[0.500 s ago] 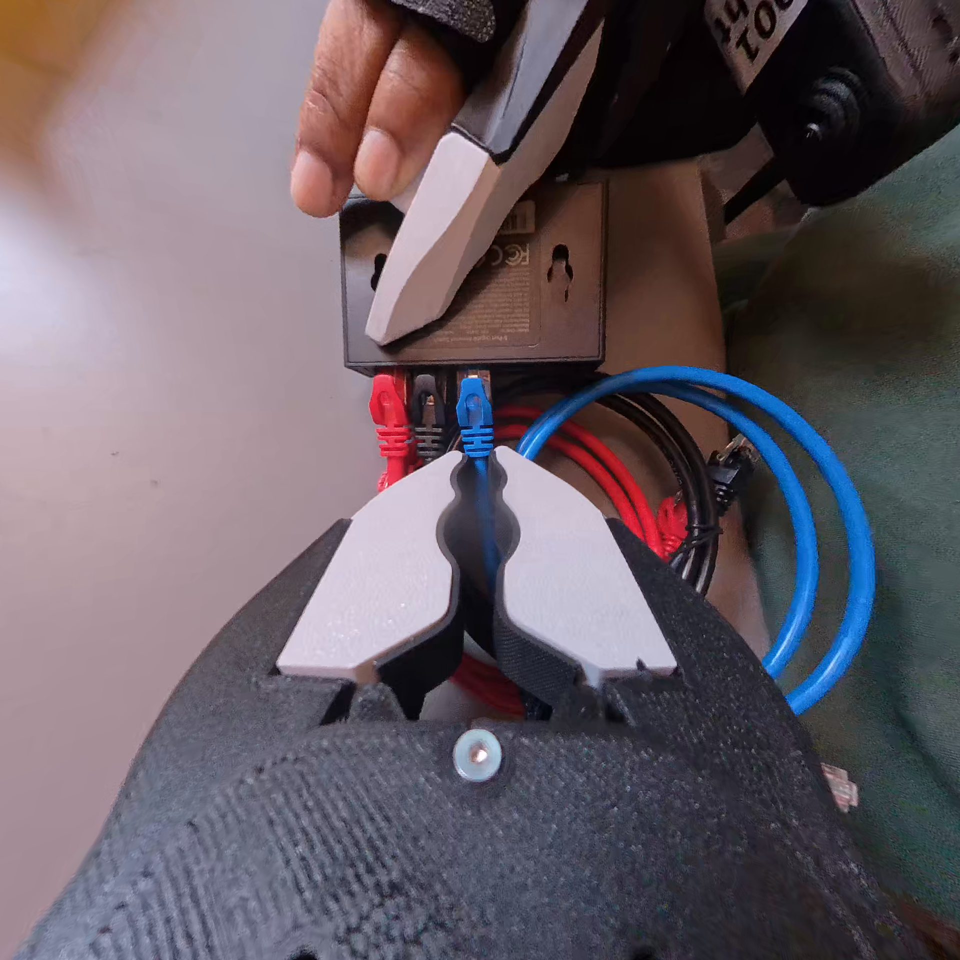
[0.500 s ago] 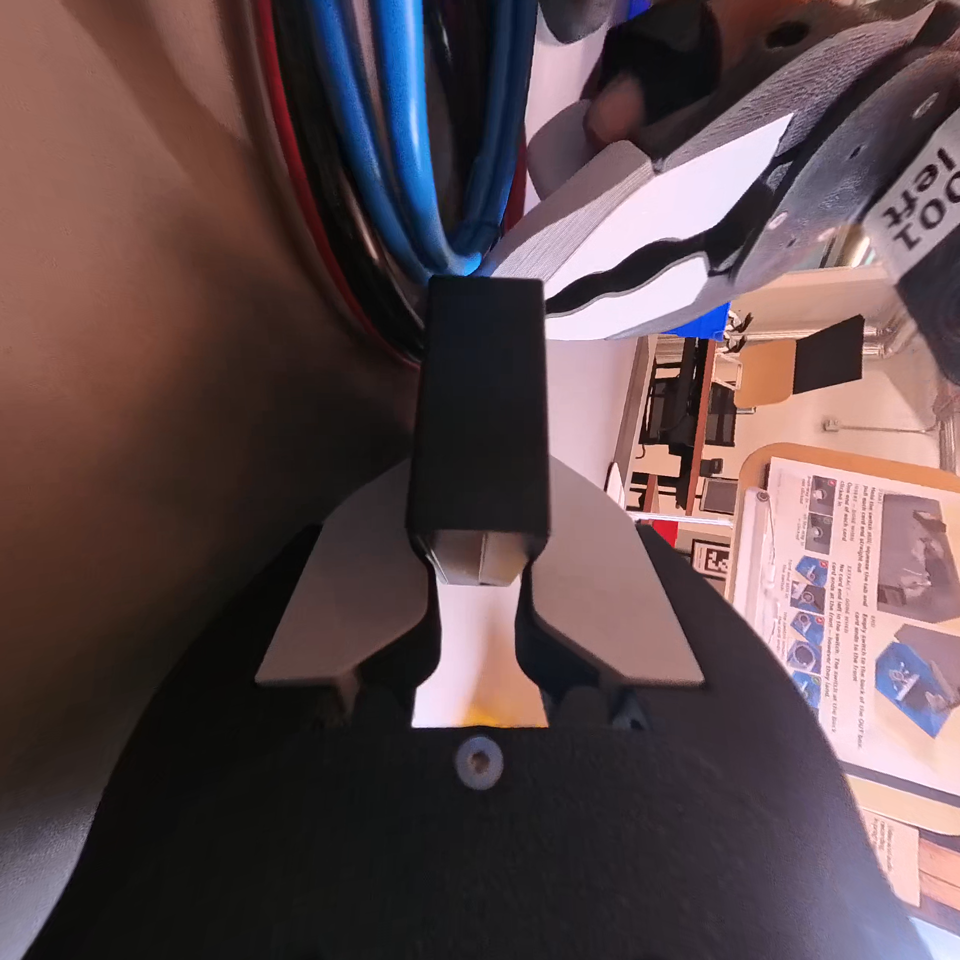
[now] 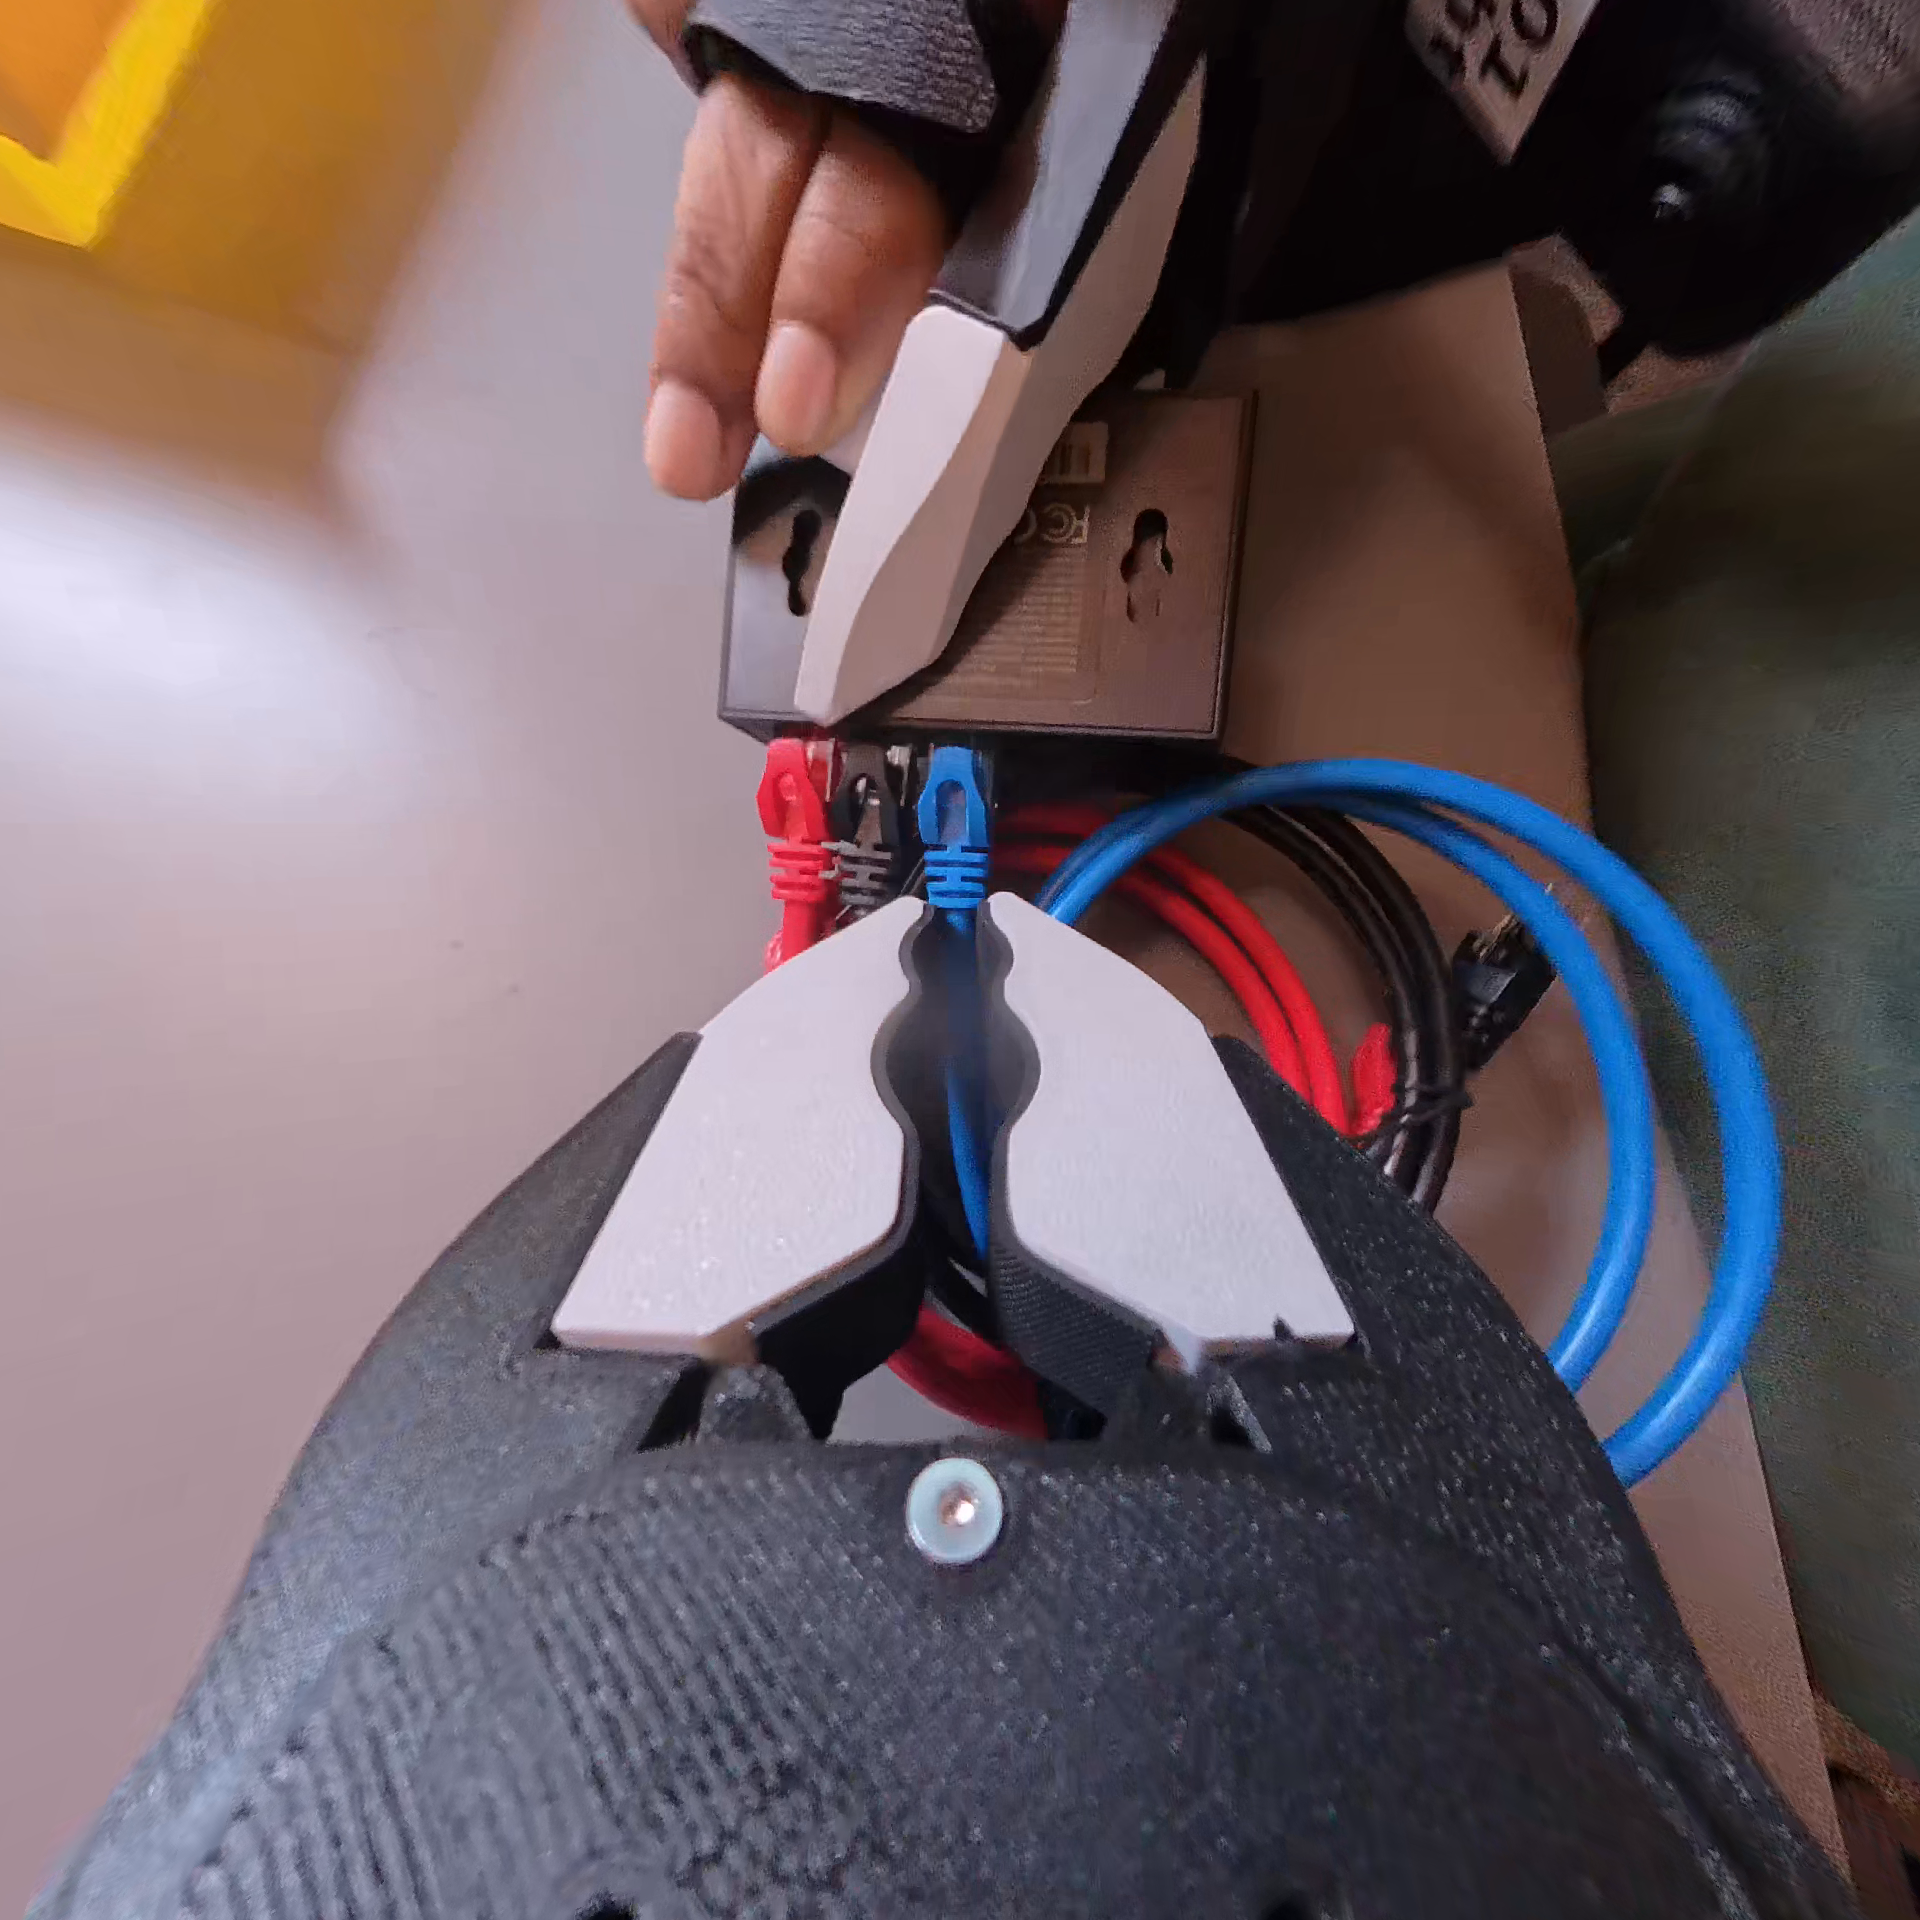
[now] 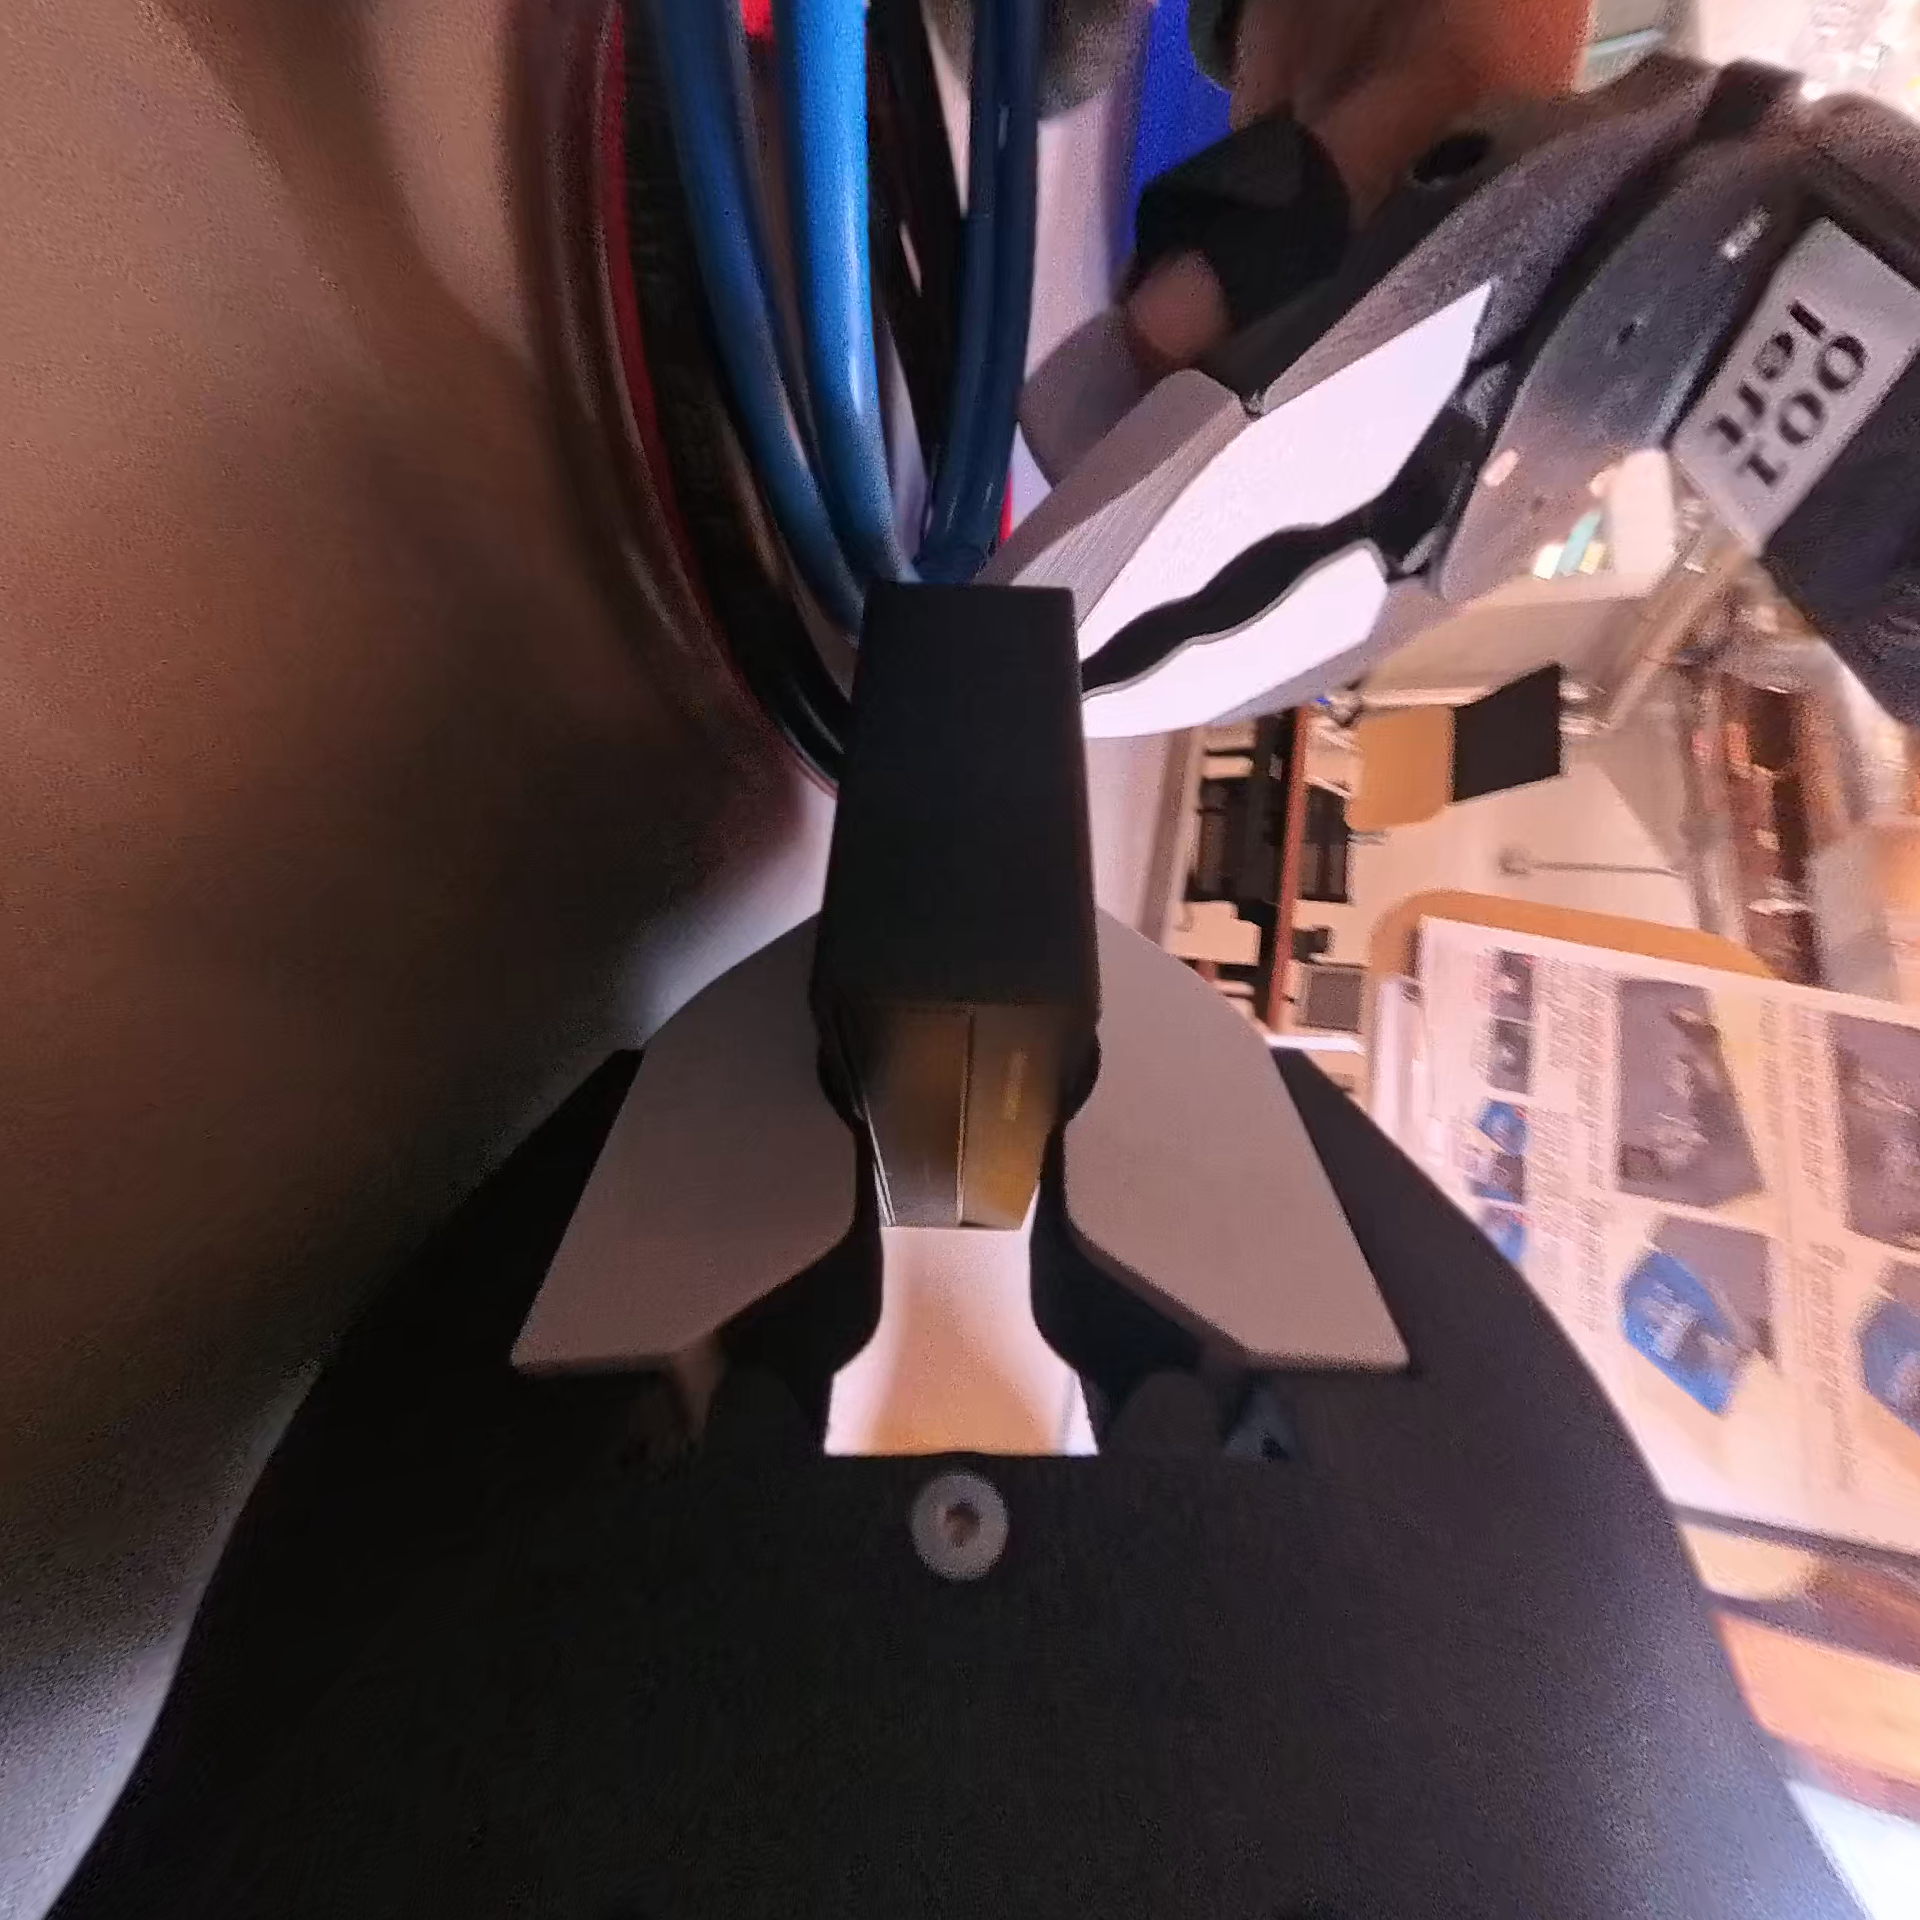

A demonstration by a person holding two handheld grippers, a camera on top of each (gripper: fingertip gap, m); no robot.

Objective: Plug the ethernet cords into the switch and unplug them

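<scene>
A pale desk is filling the left of the frame. At upper centre the right gripper is clamping the black switch, with the red plug, black plug and blue plug sitting in its ports. The left gripper is pinching the blue cord just behind its plug. I am guessing that pulling here, with the latch unpressed, is risking a slip or strained cord.
</scene>
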